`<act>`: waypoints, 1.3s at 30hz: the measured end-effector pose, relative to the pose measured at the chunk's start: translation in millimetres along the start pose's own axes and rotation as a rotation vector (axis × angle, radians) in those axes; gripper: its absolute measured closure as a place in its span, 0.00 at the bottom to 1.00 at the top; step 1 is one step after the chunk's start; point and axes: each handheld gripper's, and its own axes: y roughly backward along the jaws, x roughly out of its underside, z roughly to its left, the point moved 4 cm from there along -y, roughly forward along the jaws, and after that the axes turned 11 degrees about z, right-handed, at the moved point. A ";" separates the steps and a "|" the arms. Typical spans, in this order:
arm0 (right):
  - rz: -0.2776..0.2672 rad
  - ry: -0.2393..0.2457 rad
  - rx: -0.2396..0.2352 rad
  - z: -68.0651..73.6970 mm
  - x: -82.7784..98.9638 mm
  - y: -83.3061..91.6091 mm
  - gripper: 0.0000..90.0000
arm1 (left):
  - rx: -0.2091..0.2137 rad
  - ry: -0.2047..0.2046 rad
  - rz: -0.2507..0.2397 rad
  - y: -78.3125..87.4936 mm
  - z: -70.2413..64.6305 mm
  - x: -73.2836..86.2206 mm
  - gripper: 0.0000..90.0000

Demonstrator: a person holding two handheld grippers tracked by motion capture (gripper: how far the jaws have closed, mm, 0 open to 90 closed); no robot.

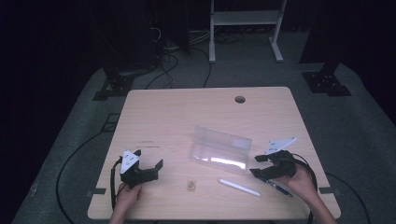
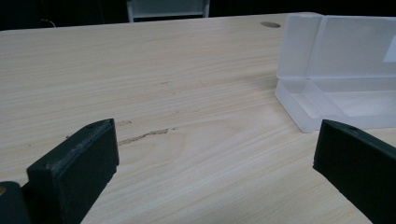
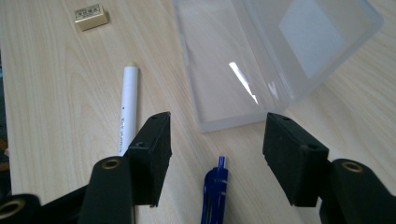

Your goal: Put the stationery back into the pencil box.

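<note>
An open clear plastic box lies in the middle of the wooden table, lid tilted back. In front of it lie a white pen, a blue pen and a small tan eraser. My right gripper is open at the box's right end. In the right gripper view its jaws stand apart over the blue pen's tip, not touching it, with the white pen at their left and the box ahead. My left gripper is open at the front left, holding nothing, its jaws facing the box.
A round cable hole sits near the table's far edge. The eraser lies beyond the white pen in the right gripper view. Beyond the table, on the dark floor, are cables, stand feet and a white frame.
</note>
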 end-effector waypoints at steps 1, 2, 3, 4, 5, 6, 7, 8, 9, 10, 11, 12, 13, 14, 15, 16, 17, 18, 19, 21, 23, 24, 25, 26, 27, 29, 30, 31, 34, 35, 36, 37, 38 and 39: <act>0.001 -0.003 0.000 0.1 2.0 0.5 0.46 | 0.000 0.000 0.000 0.0 -0.2 0.0 0.00; 0.002 -0.006 0.001 0.3 3.9 1.2 0.46 | 0.001 0.001 -0.002 -0.2 -0.6 0.0 0.00; 0.001 -0.008 0.004 0.4 5.9 2.0 0.46 | 0.000 -0.002 0.000 -0.2 -0.7 0.0 0.00; -0.001 -0.013 0.007 0.8 8.0 2.9 0.46 | -0.001 -0.005 0.005 -0.2 -1.0 0.1 0.00; -0.004 -0.016 0.012 0.4 10.8 3.6 0.46 | -0.002 -0.007 0.006 -0.2 -1.1 0.1 0.00; -0.003 -0.021 0.011 0.2 12.4 3.9 0.47 | -0.004 -0.008 0.005 -0.2 -1.3 0.1 0.00; 0.002 -0.031 0.015 -0.3 16.9 5.0 0.47 | -0.005 -0.009 0.004 -0.2 -1.4 0.0 0.00; 0.002 -0.031 0.015 -0.3 16.9 5.0 0.47 | -0.002 -0.010 0.005 -0.3 -1.2 0.0 0.00; 0.003 -0.035 0.019 -0.2 19.1 6.0 0.47 | -0.002 -0.008 0.005 -0.2 -1.1 0.1 0.00; 0.005 -0.039 0.020 -0.1 21.5 7.2 0.48 | -0.003 -0.005 0.004 -0.2 -0.9 0.1 0.00; 0.005 -0.041 0.024 0.1 23.9 8.4 0.48 | -0.004 -0.003 0.002 -0.3 -0.8 0.0 0.00; 0.005 -0.044 0.027 0.5 26.4 9.7 0.49 | -0.003 -0.003 0.004 -0.2 -0.6 0.0 0.00; 0.006 -0.046 0.031 0.9 29.1 10.8 0.49 | -0.004 -0.002 0.004 -0.3 -0.5 0.0 0.00; 0.009 -0.049 0.034 1.3 31.9 11.7 0.50 | -0.004 -0.002 0.004 -0.2 -0.6 0.0 0.00; 0.011 -0.055 0.037 1.9 34.7 12.6 0.50 | -0.005 -0.004 0.003 -0.2 -0.8 0.1 0.00; 0.016 -0.060 0.039 2.1 37.7 13.3 0.51 | -0.004 -0.007 0.001 0.0 -1.4 0.1 0.00; 0.018 -0.068 0.037 2.6 41.8 14.5 0.52 | -0.004 -0.009 0.000 0.0 -1.6 0.1 0.00; 0.017 -0.071 0.038 2.9 43.6 15.0 0.52 | -0.004 -0.012 0.001 0.0 -1.7 0.2 0.00; 0.018 -0.073 0.040 3.1 46.4 15.8 0.52 | -0.005 -0.013 0.003 0.0 -1.7 0.2 0.00; 0.020 -0.078 0.041 4.0 49.1 16.9 0.54 | -0.005 -0.012 0.003 -0.2 -1.6 0.1 0.00; 0.023 -0.075 0.045 5.2 52.2 17.6 0.55 | -0.004 -0.009 0.005 -0.2 -1.2 0.0 0.00; 0.028 -0.074 0.045 6.0 53.7 17.5 0.56 | -0.006 -0.003 0.002 -0.2 -0.9 0.0 0.00; 0.033 -0.069 0.048 6.3 55.7 17.0 0.57 | -0.006 -0.001 -0.001 -0.2 -0.8 0.0 0.00; 0.035 -0.073 0.048 6.7 56.8 16.6 0.58 | -0.006 0.000 -0.001 0.0 -0.7 0.1 0.00; 0.037 -0.076 0.045 7.0 58.3 15.8 0.59 | -0.006 0.000 -0.001 0.0 -0.8 0.1 0.00; 0.040 -0.073 0.044 8.2 62.5 13.5 0.63 | -0.006 -0.005 0.003 0.0 -1.0 0.1 0.00; 0.041 -0.071 0.044 8.4 63.7 12.7 0.63 | -0.007 -0.007 0.004 0.0 -1.3 0.2 0.00; 0.046 -0.073 0.044 8.8 65.4 11.5 0.65 | -0.008 -0.009 0.004 0.0 -1.5 0.2 0.00; 0.052 -0.070 0.047 9.9 69.6 9.5 0.68 | -0.008 -0.012 0.003 -0.1 -1.8 0.2 0.00; 0.052 -0.075 0.045 10.5 71.0 9.2 0.70 | -0.009 -0.012 0.004 -0.1 -1.7 0.1 0.00; 0.051 -0.073 0.049 10.5 71.7 9.3 0.71 | -0.009 -0.010 0.004 -0.1 -1.6 0.2 0.00; 0.050 -0.073 0.053 10.6 72.6 9.5 0.72 | -0.008 -0.010 0.004 0.0 -1.5 0.2 0.00; 0.051 -0.070 0.054 10.6 73.5 9.5 0.74 | -0.008 -0.008 0.003 0.0 -1.5 0.2 0.00; 0.051 -0.070 0.054 10.6 73.5 9.5 0.74 | -0.009 -0.008 0.004 0.0 -1.4 0.2 0.00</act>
